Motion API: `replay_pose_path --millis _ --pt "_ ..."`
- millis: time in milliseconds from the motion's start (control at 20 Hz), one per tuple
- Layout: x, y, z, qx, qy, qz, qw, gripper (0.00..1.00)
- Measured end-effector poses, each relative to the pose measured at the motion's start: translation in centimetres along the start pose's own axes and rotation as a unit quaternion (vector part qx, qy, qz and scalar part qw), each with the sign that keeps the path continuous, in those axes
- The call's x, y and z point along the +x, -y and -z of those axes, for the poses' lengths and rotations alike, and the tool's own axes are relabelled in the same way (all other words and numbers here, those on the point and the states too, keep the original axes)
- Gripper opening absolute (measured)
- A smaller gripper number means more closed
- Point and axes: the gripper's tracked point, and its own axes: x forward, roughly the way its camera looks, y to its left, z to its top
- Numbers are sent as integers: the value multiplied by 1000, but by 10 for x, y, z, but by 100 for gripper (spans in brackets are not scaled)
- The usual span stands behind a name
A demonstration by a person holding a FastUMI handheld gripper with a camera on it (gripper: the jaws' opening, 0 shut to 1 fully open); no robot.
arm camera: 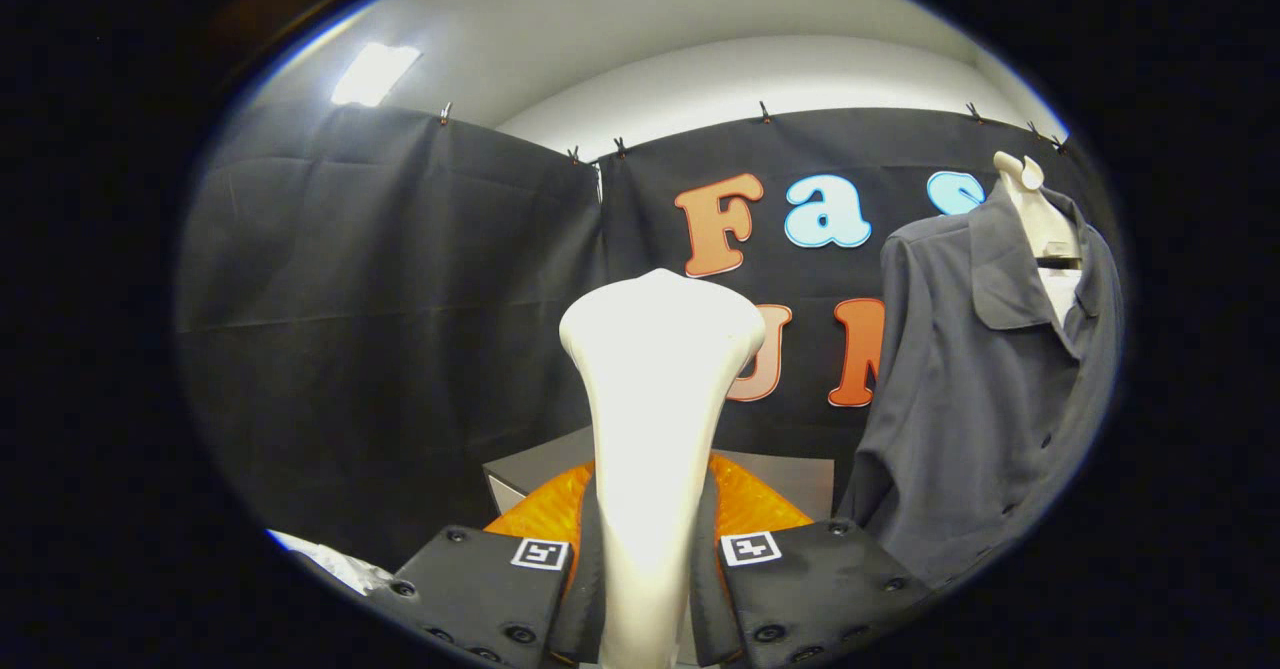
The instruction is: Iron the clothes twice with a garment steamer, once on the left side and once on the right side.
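A white garment steamer (655, 419) stands upright between my fingers, its wide head up and its narrow handle down. My gripper (645, 574) is shut on the handle, both fingers pressing its sides. A dark grey shirt (985, 389) hangs on a pale mannequin form (1035, 214) to the right, beyond the fingers. The shirt's collar is open and its near sleeve hangs down. The steamer head is apart from the shirt, well to its left.
Just behind the steamer handle lies an orange object (750, 504) on a grey box-like surface (800, 479). Black cloth walls (390, 329) close the booth behind and to the left. Something white and crumpled (335, 561) lies low at the left.
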Motion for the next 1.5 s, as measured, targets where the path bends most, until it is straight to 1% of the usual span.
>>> replay_pose_path --millis 100,250,400,600,800,950,1050,1300,1500 --pt "-21 6 -1 -5 6 7 1000 41" --pt "-49 24 3 -6 10 26 1000 41" --pt "-77 42 0 -3 28 47 998 41" --pt "-117 86 -3 -14 54 100 993 41" --pt "-136 143 4 -13 57 169 984 41" --pt "-138 178 9 -4 51 203 978 41" --pt "-136 193 12 -2 50 216 975 41" --pt "-112 221 26 -2 37 234 972 41" --pt "-86 241 40 11 17 244 970 41"
